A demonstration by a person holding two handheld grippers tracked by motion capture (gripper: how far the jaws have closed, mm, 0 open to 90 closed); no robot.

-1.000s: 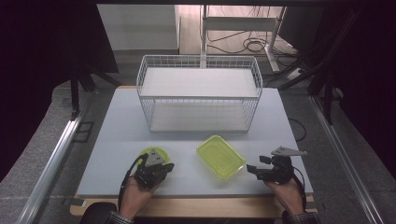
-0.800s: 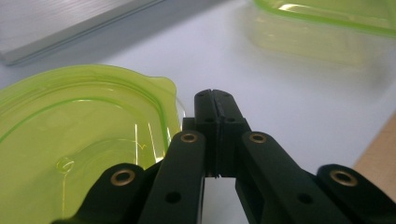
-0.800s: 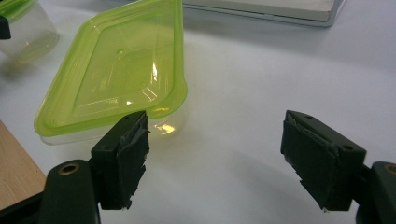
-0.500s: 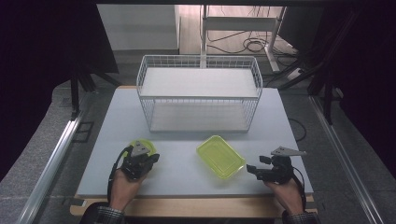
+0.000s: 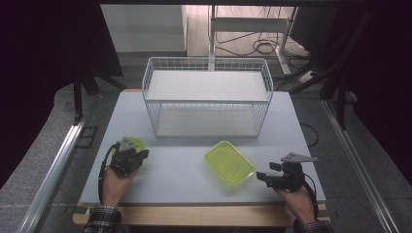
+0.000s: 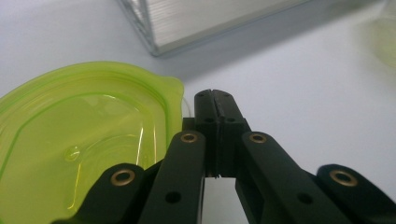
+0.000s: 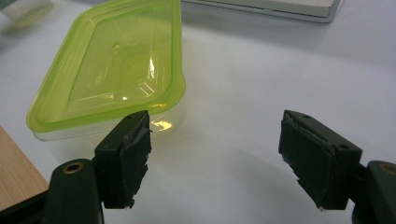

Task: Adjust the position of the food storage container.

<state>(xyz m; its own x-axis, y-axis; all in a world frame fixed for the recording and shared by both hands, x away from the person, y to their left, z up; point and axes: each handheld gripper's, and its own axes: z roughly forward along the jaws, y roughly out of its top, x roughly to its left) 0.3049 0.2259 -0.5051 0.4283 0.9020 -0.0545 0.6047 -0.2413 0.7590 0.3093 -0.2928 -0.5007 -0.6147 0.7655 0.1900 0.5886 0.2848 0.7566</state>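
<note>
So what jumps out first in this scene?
The rectangular lime-green container with its lid on, at the table's front centre, between both hands. Behind it stands a white wire basket. A second green lid lies beside the shut left tool; the right tool is open.

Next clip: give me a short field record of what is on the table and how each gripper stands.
surface: grey table
back of table: white wire basket, upright
middle front: rectangular box with green lid, lid on
front left: round green lid, lying flat beside the left gripper
left gripper: shut, nothing between its fingers, its tip next to the round lid's edge
right gripper: open, fingers apart over bare table, just right of the lidded box, holding nothing
</note>
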